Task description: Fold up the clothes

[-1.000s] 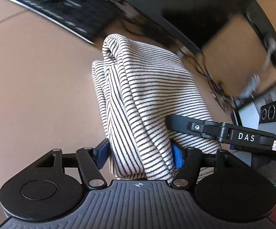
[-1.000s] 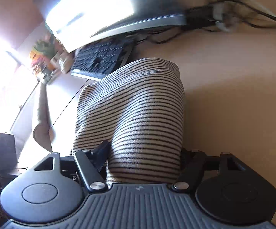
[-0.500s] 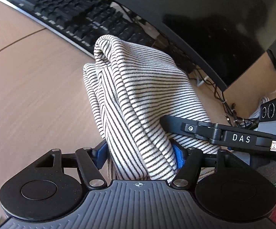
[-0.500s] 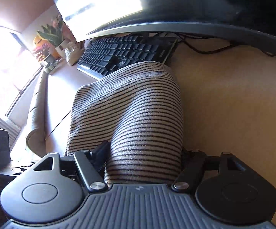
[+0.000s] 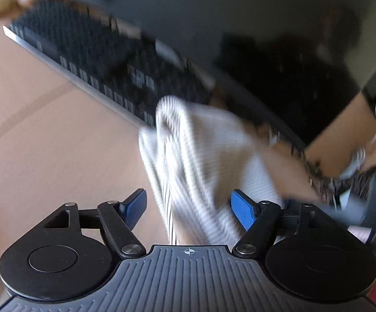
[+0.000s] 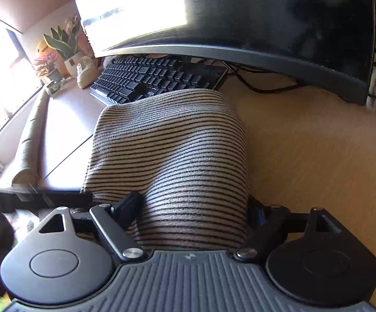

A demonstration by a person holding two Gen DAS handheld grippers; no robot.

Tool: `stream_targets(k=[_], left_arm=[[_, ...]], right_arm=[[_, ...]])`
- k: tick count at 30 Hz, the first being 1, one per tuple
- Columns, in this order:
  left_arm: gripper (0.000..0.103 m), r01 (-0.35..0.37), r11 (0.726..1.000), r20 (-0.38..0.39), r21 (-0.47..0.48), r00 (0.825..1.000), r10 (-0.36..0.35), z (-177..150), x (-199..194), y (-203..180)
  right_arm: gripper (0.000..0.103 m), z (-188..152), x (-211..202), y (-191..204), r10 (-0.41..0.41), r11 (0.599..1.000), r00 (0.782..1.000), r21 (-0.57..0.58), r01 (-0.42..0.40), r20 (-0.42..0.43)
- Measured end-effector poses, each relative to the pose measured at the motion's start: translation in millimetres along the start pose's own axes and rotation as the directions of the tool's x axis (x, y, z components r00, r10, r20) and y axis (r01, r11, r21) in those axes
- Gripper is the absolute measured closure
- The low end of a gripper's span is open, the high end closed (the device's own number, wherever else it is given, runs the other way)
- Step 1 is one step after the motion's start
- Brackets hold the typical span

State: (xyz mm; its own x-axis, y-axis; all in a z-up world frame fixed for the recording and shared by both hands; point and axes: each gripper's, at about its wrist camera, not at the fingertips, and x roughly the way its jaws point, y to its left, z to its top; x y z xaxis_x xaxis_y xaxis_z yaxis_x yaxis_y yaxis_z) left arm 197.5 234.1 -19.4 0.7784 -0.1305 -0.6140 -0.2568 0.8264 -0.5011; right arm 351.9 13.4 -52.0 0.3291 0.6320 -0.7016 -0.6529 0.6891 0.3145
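Judging by the frames, folding was nearly done: one striped garment [image 6: 172, 161] lay as a compact folded bundle on the worktop [image 6: 317, 156], in front of one keyboard [image 6: 156, 75] & one monitor [image 6: 266, 20]. Left gripper [image 5: 188, 205] was opening, pads clear of the cloth between them. Right gripper [image 6: 193, 213] was opening too, cloth btwn its jaws, contact unclear. Left to do: withdrawal only, prob

Motion is smearing the whole left wrist view: the stripes on the folded shirt [image 5: 208, 161] are washing out to pale grey, and the keyboard [image 5: 105, 67] keys are running into streaks. The far right clutter is dissolving beyond telling. In the right wrist view, the shirt is covering the gripper's right finger, and glare is bleaching the monitor [image 6: 266, 20] on the left.
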Motion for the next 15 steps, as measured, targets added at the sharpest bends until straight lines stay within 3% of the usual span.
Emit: stream_targets(k=[3,6,11,15], left_arm=[[0.026,0.064,0.997,0.075,0.042,0.995,-0.067,21.1,-4.6,-20.7],[0.025,0.146,0.987,0.039,0.064,0.988,-0.149,29.5,14.9,-40.1],[0.032,0.067,0.996,-0.057,0.053,0.996,-0.064,13.2,55.5,-28.1],[0.034,0.095,0.995,-0.044,0.008,0.995,-0.095,10.1,57.6,-13.4]], right_arm=[[0.017,-2.5,3.6,14.5,-0.060,0.997,0.998,-0.043,0.061,0.026],[0.017,-5.1,0.2,30.7,-0.122,0.985,0.991,-0.113,0.128,0.056],[0.016,-8.4,-19.3,39.4,-0.141,0.972,0.987,-0.178,0.154,0.082],[0.016,-21.5,-53.5,54.0,-0.140,0.941,0.976,-0.284,0.184,0.167]])
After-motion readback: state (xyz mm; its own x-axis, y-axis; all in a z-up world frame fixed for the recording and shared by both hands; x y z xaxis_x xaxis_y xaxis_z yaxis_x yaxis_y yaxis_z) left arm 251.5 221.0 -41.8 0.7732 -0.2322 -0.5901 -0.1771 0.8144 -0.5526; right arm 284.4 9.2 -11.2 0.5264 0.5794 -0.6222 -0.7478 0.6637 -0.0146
